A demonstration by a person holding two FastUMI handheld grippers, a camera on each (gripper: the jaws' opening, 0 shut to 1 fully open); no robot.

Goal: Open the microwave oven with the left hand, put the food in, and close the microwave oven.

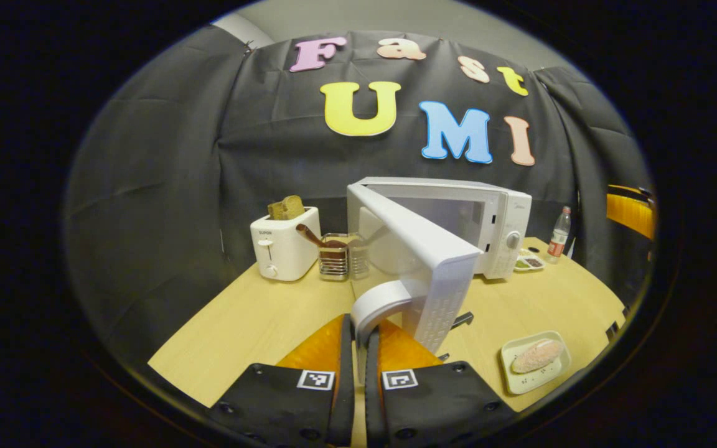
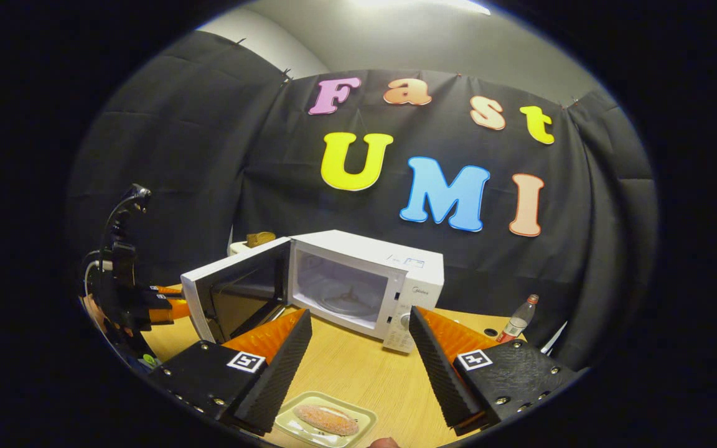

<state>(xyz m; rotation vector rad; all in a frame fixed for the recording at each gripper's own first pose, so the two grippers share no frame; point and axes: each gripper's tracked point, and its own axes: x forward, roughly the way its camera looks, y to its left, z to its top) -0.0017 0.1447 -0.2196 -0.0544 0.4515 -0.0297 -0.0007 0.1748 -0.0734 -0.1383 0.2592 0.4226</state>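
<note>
Left gripper view was taken close to the white microwave oven [image 1: 495, 224], whose door [image 1: 427, 255] was swung well open toward the camera, and the left gripper [image 1: 359, 323] was seen with its fingers pressed together on the door's curved white handle [image 1: 380, 298]. A rounded, crumb-coated piece of food [image 1: 537, 356] was held in a pale rectangular tray [image 1: 520, 379] with rounded corners, set on the smooth light wooden table [image 1: 253, 323] to the right of the door, apart from the oven. Two slices of brown bread [image 1: 286, 208] were held upright in the slots of a white toaster [image 1: 284, 244], and a wire rack [image 1: 333, 261] with something brown in it was placed just beside it. A small dish [image 1: 529, 262] with separate fillings and a clear plastic bottle [image 1: 559, 235] were seen near the oven's right side. In the right gripper view, the right gripper [image 2: 360, 345] was held with its ridged fingers spread wide above the table, nothing between them; the tray lay below them, and the oven's cavity [image 2: 340, 292], with a turntable on its floor, was exposed.
</note>
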